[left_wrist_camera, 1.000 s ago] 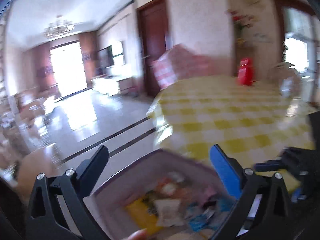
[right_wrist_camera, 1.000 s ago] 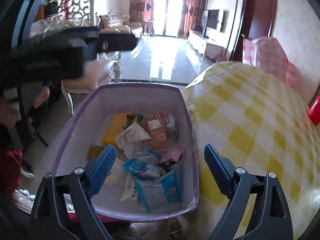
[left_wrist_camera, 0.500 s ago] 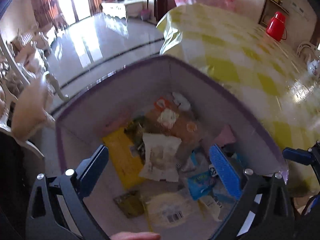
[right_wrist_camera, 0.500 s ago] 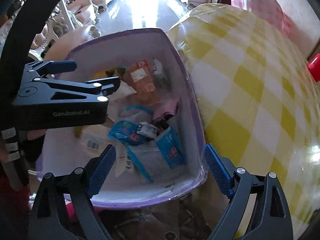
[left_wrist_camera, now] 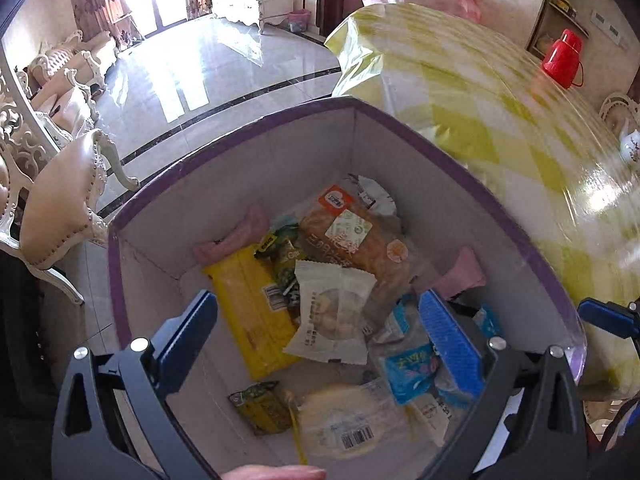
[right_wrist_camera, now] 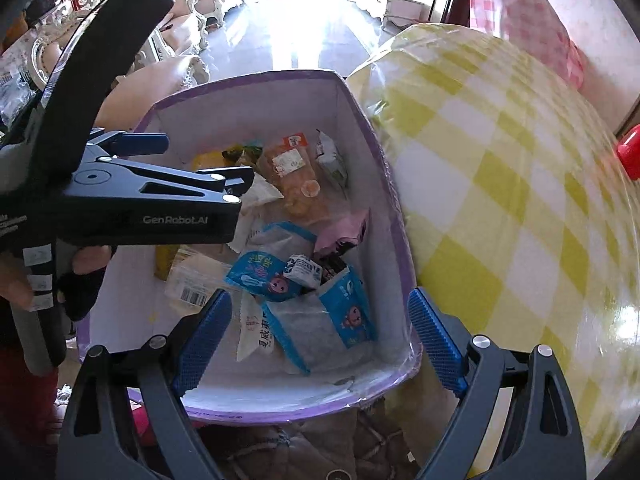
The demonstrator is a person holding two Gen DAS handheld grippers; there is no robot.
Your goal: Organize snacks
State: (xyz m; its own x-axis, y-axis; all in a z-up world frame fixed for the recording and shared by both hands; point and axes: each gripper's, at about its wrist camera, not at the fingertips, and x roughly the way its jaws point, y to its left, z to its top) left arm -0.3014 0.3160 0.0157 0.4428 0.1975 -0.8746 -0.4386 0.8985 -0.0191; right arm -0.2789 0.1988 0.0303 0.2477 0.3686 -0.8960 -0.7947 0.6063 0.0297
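**Both grippers hanging over the snack box, jaws wide and holding nothing**

A purple-rimmed box point(left_wrist_camera: 420, 136) is sitting just beside the desk point(left_wrist_camera: 500, 128), which is wearing a yellow-and-white checked cloth. The snacks are lying loose in a heap on the box floor.

In the left wrist view, the left gripper point(left_wrist_camera: 320, 332) is hovering above the box with its jaws spread wide, nothing between them. A white wrapped pastry point(left_wrist_camera: 332, 312) is lying at the centre of the pile, overlapping a yellow packet point(left_wrist_camera: 248, 312) at its 9 o'clock. An orange bread bag point(left_wrist_camera: 356, 244) is lying at the pastry's 1 o'clock, touching it. A blue packet point(left_wrist_camera: 408, 368) is lying at the pastry's 4 o'clock, partly behind the right finger pad. A barcoded clear packet point(left_wrist_camera: 344, 420) is lying at 6 o'clock, with a small green packet point(left_wrist_camera: 260, 404) just beside it. A red flask point(left_wrist_camera: 560, 58) is standing on the far side of the desk, at 2 o'clock from the box.

In the right wrist view, the right gripper point(right_wrist_camera: 320, 332) is hanging over the near end of the box, at the edge nearest the desk, jaws also wide and empty. Blue cartoon packets point(right_wrist_camera: 352, 312) are lying between its fingers, with a pink packet point(right_wrist_camera: 344, 228) at their 12 o'clock against the box wall. The left gripper is reaching in from 9 o'clock.
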